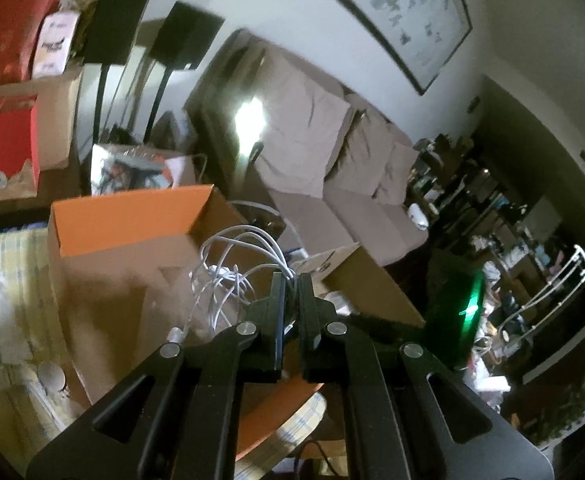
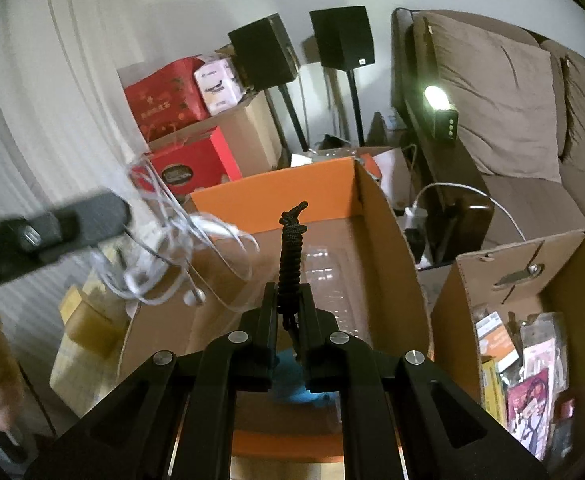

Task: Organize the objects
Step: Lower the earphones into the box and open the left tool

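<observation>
Both grippers clamp cords: left tangled white cable, right braided black rope.

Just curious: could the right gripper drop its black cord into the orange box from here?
Probably yes. The right gripper holds the black cord above the orange box, whose top is open; the white cables hang off left.

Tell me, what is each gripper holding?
Left gripper pinches tangled white cables at one edge. Right gripper clamps a black braided cord near its lower end.
</observation>
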### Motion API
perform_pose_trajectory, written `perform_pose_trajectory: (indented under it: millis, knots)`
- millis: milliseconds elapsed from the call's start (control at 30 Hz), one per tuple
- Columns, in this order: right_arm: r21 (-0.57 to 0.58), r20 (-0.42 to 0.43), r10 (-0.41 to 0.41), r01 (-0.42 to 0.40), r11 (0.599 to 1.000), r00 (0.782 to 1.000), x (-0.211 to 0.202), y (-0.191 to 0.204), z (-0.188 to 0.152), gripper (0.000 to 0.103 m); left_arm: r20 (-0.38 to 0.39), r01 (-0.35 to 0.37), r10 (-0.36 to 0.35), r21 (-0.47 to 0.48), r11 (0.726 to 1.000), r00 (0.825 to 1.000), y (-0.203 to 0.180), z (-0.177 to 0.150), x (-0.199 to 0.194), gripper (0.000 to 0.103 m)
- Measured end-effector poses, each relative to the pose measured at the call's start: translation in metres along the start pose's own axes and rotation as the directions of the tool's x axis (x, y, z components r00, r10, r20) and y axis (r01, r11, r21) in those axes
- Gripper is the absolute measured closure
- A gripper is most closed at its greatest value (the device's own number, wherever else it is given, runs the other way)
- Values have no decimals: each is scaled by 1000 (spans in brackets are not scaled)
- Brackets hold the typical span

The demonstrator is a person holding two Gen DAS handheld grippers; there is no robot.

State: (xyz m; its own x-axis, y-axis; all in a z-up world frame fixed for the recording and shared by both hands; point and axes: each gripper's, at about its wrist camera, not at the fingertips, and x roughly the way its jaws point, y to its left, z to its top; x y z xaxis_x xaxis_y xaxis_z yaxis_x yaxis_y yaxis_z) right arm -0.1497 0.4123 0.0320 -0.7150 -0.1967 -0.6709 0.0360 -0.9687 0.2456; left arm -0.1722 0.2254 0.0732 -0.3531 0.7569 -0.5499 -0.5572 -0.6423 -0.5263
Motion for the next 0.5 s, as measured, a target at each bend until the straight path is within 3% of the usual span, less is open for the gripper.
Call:
perform_pose_trajectory:
  millis: [133,500]
  knots:
    - [-13,0,13,-13,1000,1000,7,8,4,95,-21,-30,29,-13,999,999,12,-11,3,98]
    - [-57,-21,28,-29,998,999,34,35,18,95,7,-104,105,-46,993,994,44,-5,-4,98]
